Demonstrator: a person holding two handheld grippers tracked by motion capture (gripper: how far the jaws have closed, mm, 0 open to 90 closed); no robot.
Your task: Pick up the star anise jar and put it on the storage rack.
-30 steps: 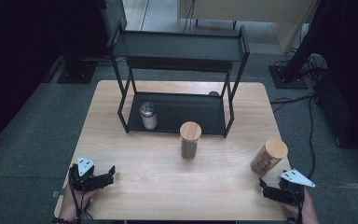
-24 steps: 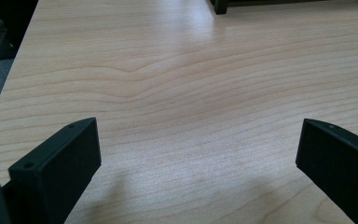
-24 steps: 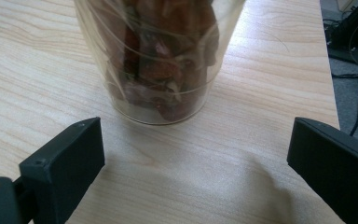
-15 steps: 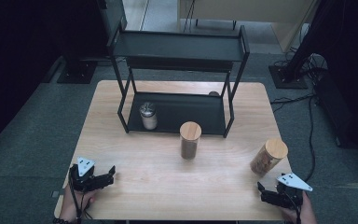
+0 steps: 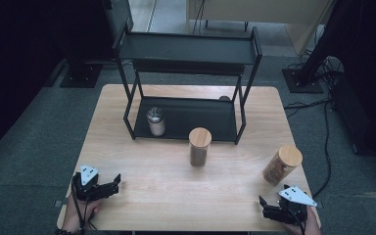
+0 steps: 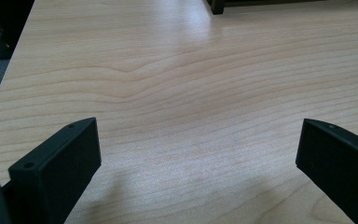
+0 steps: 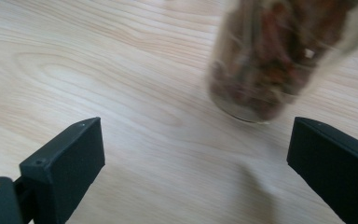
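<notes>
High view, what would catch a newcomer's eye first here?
A black two-tier shelf dominates the table's far side, a small jar on its lower tier. Two wooden-lidded jars stand in front: one at centre, one near the right tongs. Both tongs are open; the left tongs sit near-left.

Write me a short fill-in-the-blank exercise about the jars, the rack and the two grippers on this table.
1. The jar with the metal lid stands on the black rack's ____ shelf.
2. The number of jars with wooden lids is ____.
3. The jaws of the right gripper stand ____.
4. The jar nearest the right gripper holds ____-coloured contents.

Missing words: bottom; two; open; brown
</notes>
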